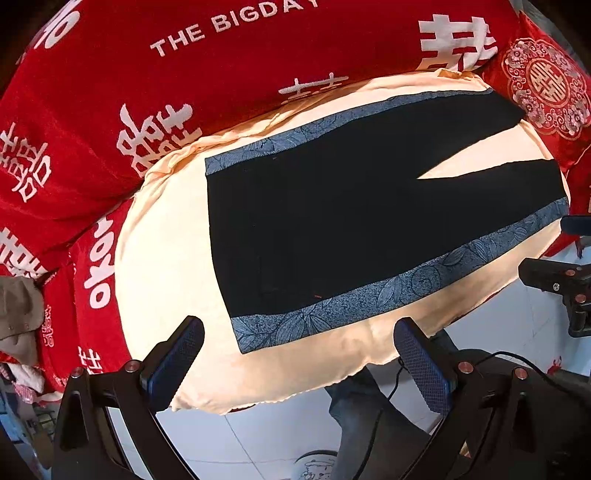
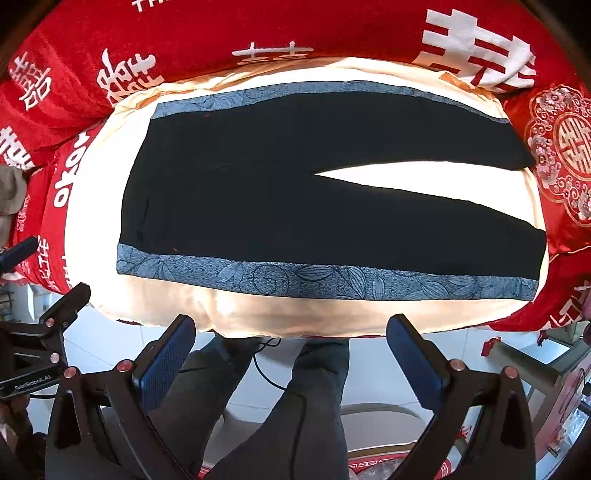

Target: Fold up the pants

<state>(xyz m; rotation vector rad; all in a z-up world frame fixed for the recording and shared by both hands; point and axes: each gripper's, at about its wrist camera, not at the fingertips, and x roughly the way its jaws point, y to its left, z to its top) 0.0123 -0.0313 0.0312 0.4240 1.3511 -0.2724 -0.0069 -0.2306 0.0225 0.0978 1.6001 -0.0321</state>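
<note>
Black pants with blue leaf-patterned side stripes lie flat on a cream cloth, waist to the left, the two legs spread apart to the right. My left gripper is open, held above the near edge of the cloth by the waist end, touching nothing. My right gripper is open too, hovering off the near edge of the cloth below the pants' middle. In the right wrist view, the left gripper shows at the left edge.
A red bedspread with white characters surrounds the cloth. A red embroidered cushion lies by the leg ends. A person's trousered legs and a white tiled floor are below the bed edge.
</note>
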